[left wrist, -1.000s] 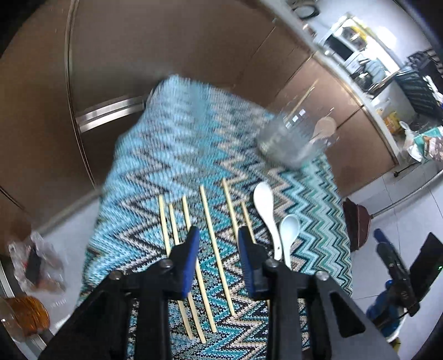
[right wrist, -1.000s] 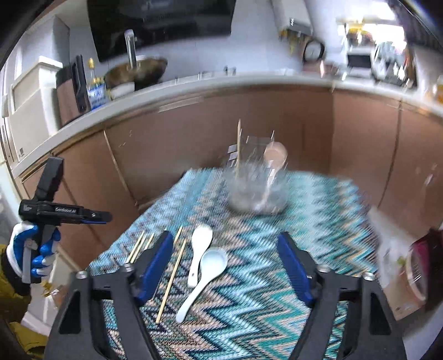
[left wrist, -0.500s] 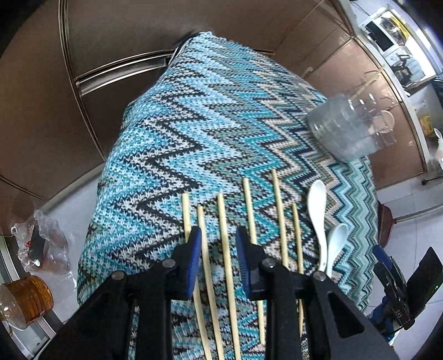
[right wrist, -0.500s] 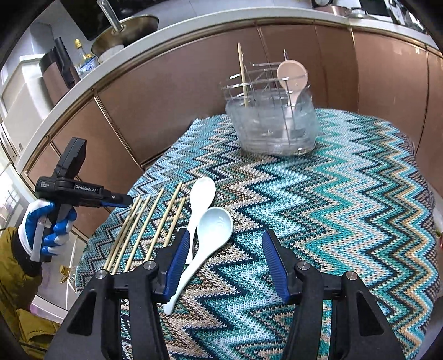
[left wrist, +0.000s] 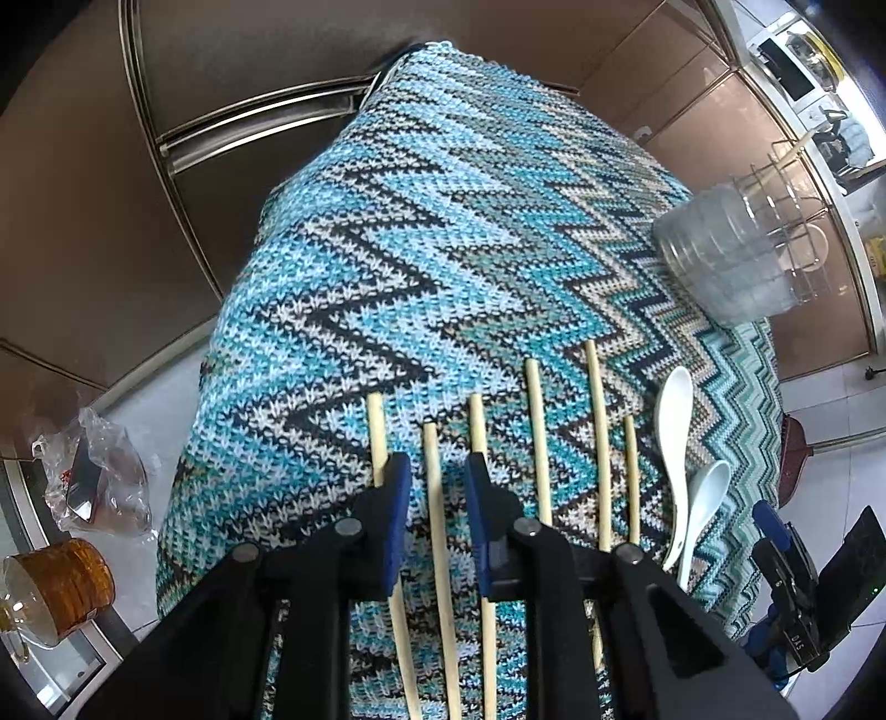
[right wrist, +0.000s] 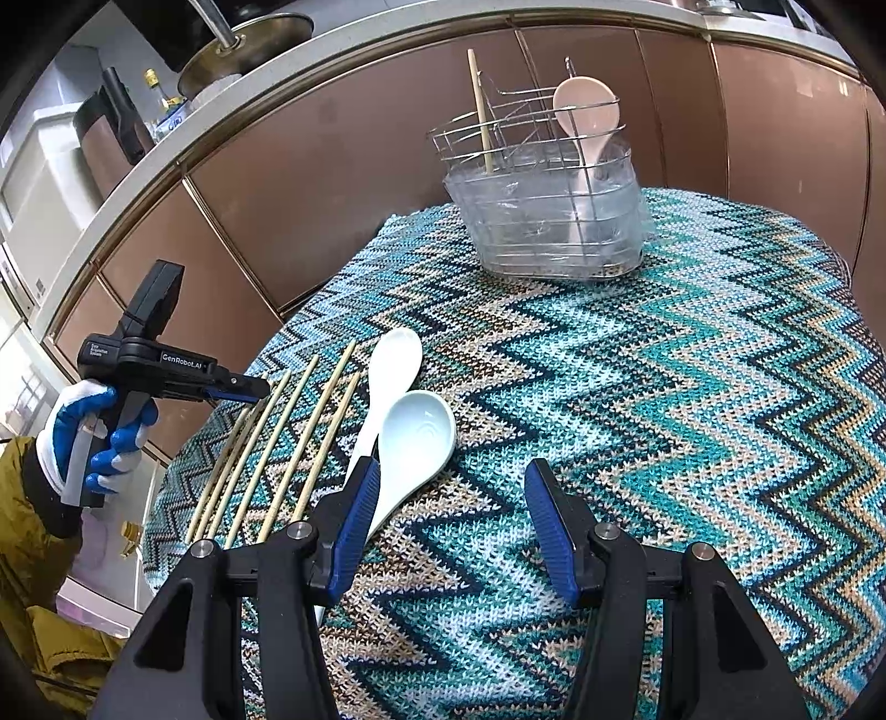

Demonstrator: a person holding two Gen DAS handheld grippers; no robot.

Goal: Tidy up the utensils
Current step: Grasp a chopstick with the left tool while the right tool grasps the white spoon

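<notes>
"GenRobot.AI" in white on left claw (right wrist: 235,387) body, right wrist view. Small white label beside it, too small to read. "D15"-like mark on right claw (left wrist: 797,642) body, left wrist view, unclear.

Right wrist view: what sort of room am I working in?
Most likely a home kitchen: a long pale countertop over brown cabinet doors, a metal pan on it, bottles beside.

Chopsticks (right wrist: 288,437) left of two spoons (right wrist: 398,404) on cloth (right wrist: 637,421); utensil rack (right wrist: 545,194) behind.
</notes>
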